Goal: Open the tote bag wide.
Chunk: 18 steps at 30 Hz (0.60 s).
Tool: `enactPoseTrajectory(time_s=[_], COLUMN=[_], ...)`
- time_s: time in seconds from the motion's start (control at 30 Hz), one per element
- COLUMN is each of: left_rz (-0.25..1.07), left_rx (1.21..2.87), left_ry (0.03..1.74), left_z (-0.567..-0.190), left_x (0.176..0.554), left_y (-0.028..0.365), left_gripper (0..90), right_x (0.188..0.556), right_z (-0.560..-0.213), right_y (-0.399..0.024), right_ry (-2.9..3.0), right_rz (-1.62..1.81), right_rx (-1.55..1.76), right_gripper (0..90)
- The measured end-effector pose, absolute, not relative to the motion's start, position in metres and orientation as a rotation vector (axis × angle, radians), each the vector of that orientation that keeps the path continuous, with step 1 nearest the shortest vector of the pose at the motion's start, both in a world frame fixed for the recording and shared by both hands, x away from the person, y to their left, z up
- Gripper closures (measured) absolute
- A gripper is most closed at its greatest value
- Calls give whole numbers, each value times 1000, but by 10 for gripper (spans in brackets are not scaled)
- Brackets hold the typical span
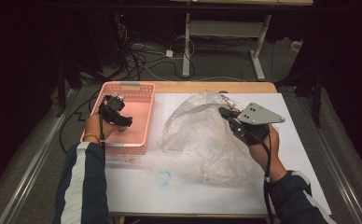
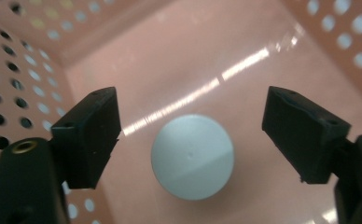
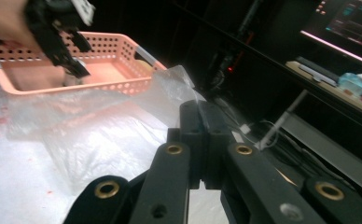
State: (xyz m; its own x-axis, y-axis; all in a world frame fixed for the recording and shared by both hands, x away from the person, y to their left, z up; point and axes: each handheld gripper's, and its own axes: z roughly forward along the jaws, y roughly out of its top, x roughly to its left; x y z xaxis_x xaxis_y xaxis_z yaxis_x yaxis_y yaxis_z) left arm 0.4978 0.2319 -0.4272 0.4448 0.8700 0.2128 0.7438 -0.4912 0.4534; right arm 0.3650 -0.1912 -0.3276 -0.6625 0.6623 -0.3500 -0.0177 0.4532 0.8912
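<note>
A pink perforated basket (image 1: 128,86) stands at the table's left. My left gripper (image 1: 123,123) reaches down inside it, jaws wide open. Between them, on the basket floor (image 2: 263,28), lies a pale grey round disc (image 2: 192,156), touched by neither jaw. A crumpled clear plastic bag (image 1: 202,135) lies in the middle of the table. My right gripper (image 1: 223,112) is at the bag's upper right edge, jaws pressed together on the film, which stands raised there. In the right gripper view the shut jaws meet at the bag's (image 3: 100,135) edge, with the basket (image 3: 114,46) and left gripper (image 3: 72,65) beyond.
A white sheet (image 1: 300,154) covers the tabletop, with a blue stain (image 1: 163,177) near the front and red specks below the basket. Behind the table, cables (image 1: 137,58) lie on the floor beside another desk's legs (image 1: 186,51).
</note>
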Motion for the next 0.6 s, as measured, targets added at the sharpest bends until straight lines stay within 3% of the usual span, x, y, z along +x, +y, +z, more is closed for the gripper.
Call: enactPoseTrajectory(time_s=[0.23,0.6], left_rz=[485,489], left_rx=[2476,2413], left_ry=[1410,1354], left_z=[-433,-425], left_x=[502,497], left_y=[239,241], left_gripper=[451,478], right_x=[361,364], right_z=[-328,-327], right_y=[-193,-199], right_ry=[2029,2030], right_rz=[1236,1229], right_rx=[499,513], right_gripper=[900,900])
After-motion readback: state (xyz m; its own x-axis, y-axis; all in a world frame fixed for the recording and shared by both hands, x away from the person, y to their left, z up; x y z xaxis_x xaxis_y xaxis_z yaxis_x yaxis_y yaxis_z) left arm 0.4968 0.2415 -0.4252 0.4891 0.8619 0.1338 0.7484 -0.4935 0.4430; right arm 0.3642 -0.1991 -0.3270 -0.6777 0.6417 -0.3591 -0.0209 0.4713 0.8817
